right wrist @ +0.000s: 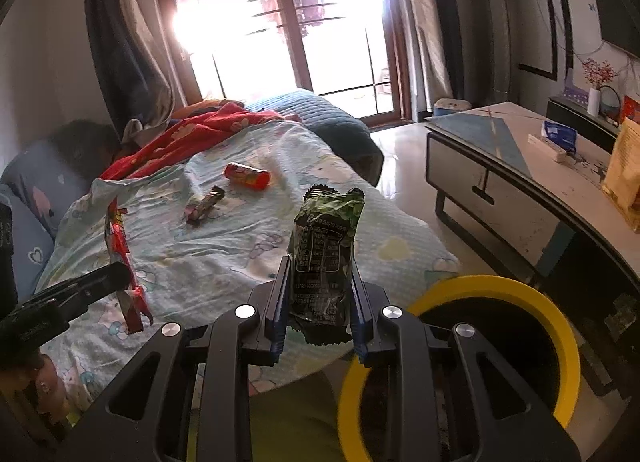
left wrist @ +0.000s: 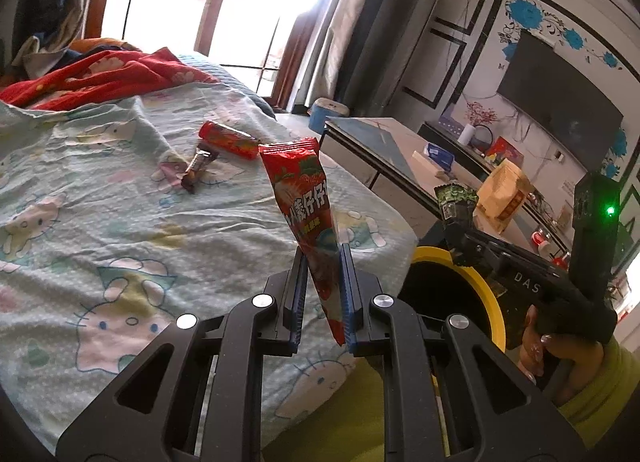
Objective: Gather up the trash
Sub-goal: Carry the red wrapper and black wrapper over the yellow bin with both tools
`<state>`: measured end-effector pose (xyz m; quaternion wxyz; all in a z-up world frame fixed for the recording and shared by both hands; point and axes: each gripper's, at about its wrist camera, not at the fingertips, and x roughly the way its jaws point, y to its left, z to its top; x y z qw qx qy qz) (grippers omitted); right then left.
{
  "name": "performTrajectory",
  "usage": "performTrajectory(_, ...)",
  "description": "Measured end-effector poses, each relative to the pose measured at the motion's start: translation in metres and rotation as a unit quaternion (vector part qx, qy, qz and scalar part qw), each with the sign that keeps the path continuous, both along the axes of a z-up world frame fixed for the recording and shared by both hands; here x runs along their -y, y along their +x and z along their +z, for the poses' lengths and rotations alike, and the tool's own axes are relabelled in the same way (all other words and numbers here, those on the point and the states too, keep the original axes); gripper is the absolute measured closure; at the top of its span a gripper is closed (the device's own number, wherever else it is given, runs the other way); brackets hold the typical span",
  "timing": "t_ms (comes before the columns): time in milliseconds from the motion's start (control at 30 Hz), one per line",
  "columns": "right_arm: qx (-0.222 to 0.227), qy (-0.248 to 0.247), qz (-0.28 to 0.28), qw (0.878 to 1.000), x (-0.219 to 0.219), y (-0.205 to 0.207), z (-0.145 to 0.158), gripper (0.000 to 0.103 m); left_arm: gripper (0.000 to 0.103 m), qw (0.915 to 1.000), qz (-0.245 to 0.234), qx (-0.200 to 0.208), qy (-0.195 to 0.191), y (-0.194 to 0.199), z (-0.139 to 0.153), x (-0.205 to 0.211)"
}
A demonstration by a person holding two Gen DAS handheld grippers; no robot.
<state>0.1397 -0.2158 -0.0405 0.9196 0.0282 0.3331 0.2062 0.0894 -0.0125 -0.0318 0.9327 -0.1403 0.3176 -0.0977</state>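
Both grippers hold wrappers over the bed point(left wrist: 120, 190).
Left gripper point(left wrist: 323, 262) clamps a red wrapper point(left wrist: 304, 198); right gripper point(right wrist: 320, 274) clamps a green wrapper point(right wrist: 324, 246), yellow-rimmed bin point(right wrist: 560, 318) lower right.

left tool point(left wrist: 323, 262) gripping red wrapper point(left wrist: 304, 198), over bed point(left wrist: 120, 222)
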Motion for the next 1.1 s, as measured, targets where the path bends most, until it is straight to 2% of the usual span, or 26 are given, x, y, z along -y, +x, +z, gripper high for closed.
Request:
performTrajectory(700,0.013,0.006,-0.072,0.997,0.065,-0.016,0.004,0.078,0.093,0.9974,-0.066,0.023,0.017,-0.007,-0.002,0.042)
performTrajectory(1100,0.005,0.016,-0.114,0.993,0.114,-0.033,-0.007,0.078,0.093,0.9901,-0.129,0.031,0.045,0.008,-0.002,0.094)
